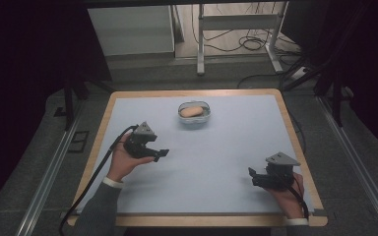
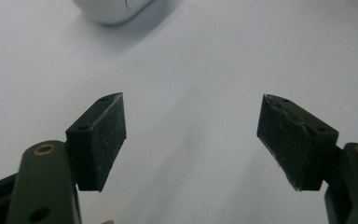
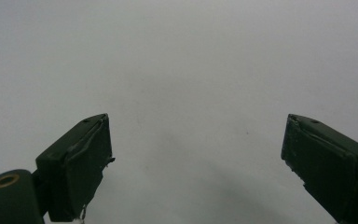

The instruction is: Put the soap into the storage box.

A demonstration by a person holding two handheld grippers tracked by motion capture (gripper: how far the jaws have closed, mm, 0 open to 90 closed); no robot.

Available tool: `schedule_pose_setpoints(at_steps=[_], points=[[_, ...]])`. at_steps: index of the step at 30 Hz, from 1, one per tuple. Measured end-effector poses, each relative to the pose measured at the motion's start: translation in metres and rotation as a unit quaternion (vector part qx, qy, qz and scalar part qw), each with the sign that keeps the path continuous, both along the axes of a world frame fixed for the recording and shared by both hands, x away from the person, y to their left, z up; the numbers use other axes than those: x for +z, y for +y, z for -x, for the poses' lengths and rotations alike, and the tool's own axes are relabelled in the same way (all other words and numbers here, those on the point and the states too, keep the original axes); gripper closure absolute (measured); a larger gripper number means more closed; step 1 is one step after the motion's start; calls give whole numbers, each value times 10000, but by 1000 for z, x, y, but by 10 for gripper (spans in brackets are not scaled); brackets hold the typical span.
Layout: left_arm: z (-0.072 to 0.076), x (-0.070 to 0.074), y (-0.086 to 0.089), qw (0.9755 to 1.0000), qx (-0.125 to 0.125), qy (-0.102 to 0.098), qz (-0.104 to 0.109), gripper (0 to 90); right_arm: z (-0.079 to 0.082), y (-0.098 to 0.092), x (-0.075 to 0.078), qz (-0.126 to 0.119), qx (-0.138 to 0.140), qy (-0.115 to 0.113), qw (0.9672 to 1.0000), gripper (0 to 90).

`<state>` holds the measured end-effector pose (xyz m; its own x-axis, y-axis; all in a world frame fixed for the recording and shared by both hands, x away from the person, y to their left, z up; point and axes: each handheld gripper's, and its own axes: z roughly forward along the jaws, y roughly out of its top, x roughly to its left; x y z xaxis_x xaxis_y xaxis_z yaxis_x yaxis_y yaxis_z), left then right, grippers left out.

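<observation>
Left gripper hangs over the near-left part of the table, jaws spread with nothing between the pads, and the left gripper view shows bare pale-blue surface beyond them with the edge of the bowl at the top. Right gripper sits low at the near-right corner, jaws likewise spread and empty, looking along plain tabletop. Going from the big things down: the table is a wide blue sheet on a wooden frame; on its far middle stands the small clear bowl, well apart from both grippers; inside it lies a tan, rounded piece that looks like a bread roll or potato, which I cannot identify more closely. The step in hand appears to be the left gripper's work with the bowl and its contents. To do it well, I would bring the left gripper in from above, square to the bowl's rim, keep the jaws wide until the pads bracket the tan piece on its narrower sides, then close gently so it neither squashes nor rolls. The light bowl may skid; the right gripper could steady its wall if it shifts.
</observation>
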<state>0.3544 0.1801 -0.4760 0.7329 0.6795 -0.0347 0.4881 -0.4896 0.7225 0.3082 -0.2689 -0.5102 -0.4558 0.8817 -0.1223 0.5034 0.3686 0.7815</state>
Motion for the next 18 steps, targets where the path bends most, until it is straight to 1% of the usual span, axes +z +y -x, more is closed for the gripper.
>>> schedule_pose_setpoints(at_steps=[1, 2, 4, 6, 7, 8, 9, 10, 11, 12, 13, 18], points=[[6, -6, 4, 9998, 143, -85, -96, 242, 0, 1, 0, 8, 8, -4, 10000, 84], [9, -10, 7, 9997, 201, -88, -123, 244, 0, 1, 0, 16, 18, 0, 10000, 84], [15, -16, 12, 9995, 300, -21, -87, 243, 0, 2, 1, 1, 23, -12, 10000, 84], [21, -23, 16, 9993, 355, 4, -126, 242, 1, 2, 1, 5, 23, -21, 10000, 84], [24, -26, 18, 9991, 411, 33, -85, 242, 1, 2, 1, -2, 21, -38, 10000, 84], [24, -26, 18, 9991, 411, 33, -85, 242, 1, 1, 2, -12, 17, -46, 10000, 84], [27, -30, 21, 9990, 442, 74, -32, 243, 1, 2, 2, -24, 11, -52, 10000, 84], [27, -30, 22, 9990, 432, 97, -87, 243, 1, 2, 3, -35, 14, -61, 10000, 84], [27, -30, 22, 9990, 432, 97, -87, 241, 1, 2, 3, -35, 14, -61, 10000, 84], [27, -30, 23, 9989, 457, 39, -114, 242, 1, 3, 3, -48, 17, -96, 9999, 84], [28, -30, 24, 9989, 458, 57, -47, 243, 1, 3, 4, -46, 20, -131, 9999, 84], [30, -34, 27, 9986, 518, 138, -8, 242, 0, 4, 7, -267, 99, -229, 9993, 84]])
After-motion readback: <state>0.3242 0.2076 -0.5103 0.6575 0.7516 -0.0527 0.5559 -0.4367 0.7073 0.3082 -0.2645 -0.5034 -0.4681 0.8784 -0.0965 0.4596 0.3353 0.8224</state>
